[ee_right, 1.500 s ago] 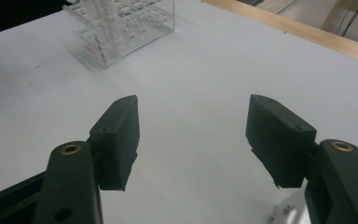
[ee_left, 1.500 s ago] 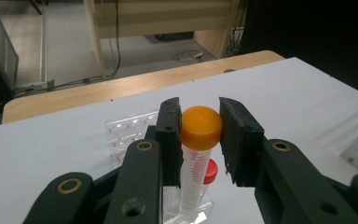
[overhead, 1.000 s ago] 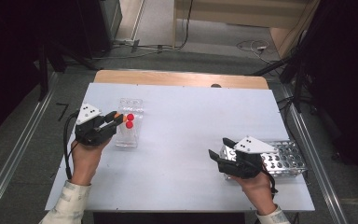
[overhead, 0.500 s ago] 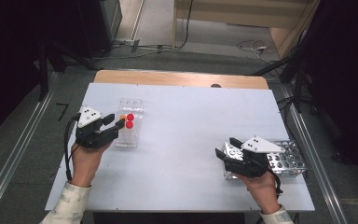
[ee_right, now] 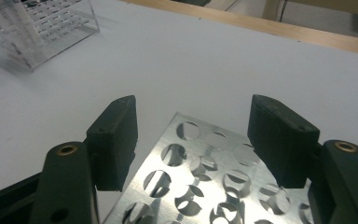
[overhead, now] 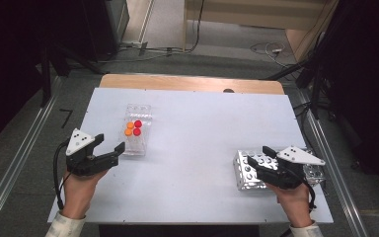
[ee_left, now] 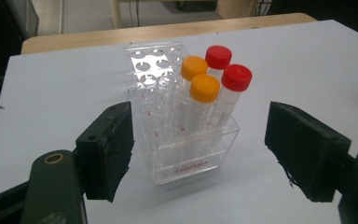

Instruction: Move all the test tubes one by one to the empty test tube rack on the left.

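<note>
A clear plastic rack (overhead: 137,131) (ee_left: 186,154) stands at the table's left-centre and holds two orange-capped tubes (overhead: 129,129) (ee_left: 204,88) and two red-capped tubes (overhead: 137,127) (ee_left: 236,77). My left gripper (overhead: 111,143) (ee_left: 203,140) sits just off the rack's near left end. Its jaws have just been opening and stand wide, with the rack ahead between them and untouched. A perforated metal rack (overhead: 248,171) (ee_right: 200,172) lies at the near right. My right gripper (overhead: 260,159) (ee_right: 196,121) hovers open over the metal rack's top with nothing in it.
The clear rack (ee_right: 42,28) shows far off in the right gripper view. A wooden strip (overhead: 192,83) borders the white table's far edge. Dark equipment and cables stand on the floor around the table.
My left gripper has drawn back from the tubes toward the near left and its jaws have opened; the orange caps now show. My right gripper has shifted right over the metal rack.
</note>
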Motion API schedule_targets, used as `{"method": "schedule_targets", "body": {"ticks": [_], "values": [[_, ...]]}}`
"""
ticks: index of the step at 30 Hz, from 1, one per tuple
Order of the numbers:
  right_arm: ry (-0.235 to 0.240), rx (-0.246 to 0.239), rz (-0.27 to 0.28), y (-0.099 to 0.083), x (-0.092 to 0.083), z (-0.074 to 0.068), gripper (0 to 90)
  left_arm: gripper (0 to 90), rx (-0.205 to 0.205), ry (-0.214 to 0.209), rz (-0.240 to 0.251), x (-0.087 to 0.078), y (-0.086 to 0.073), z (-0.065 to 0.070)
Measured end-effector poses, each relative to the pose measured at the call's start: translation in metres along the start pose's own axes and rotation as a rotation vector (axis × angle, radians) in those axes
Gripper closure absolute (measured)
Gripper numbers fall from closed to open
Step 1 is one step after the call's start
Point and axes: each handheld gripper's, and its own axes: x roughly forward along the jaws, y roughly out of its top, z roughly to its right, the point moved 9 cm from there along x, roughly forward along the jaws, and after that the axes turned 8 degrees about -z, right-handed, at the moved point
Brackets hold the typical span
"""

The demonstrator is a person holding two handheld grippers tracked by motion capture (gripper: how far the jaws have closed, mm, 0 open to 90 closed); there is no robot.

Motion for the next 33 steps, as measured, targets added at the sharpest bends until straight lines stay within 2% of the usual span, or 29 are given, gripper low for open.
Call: {"method": "schedule_targets", "body": {"ticks": [7, 14, 21, 27, 33], "values": [[-0.047, 0.036, 0.01, -0.012, -0.014, 0.023, 30.7, 21.3, -0.015, 0.036, 0.02, -0.012, -0.016, -0.006], [-0.126, 0.097, 0.013, -0.033, -0.034, 0.057, 30.7, 20.0, -0.069, 0.099, 0.018, -0.02, -0.036, -0.03], [-0.196, 0.152, -0.002, -0.057, -0.046, 0.086, 30.7, 19.9, -0.091, 0.115, 0.007, -0.022, -0.048, -0.039], [-0.221, 0.167, -0.006, -0.063, -0.05, 0.094, 30.7, 19.9, -0.101, 0.109, -0.002, -0.018, -0.051, -0.039], [-0.225, 0.173, -0.006, -0.065, -0.051, 0.097, 29.3, 19.2, -0.103, 0.108, -0.01, -0.016, -0.053, -0.039]]}}
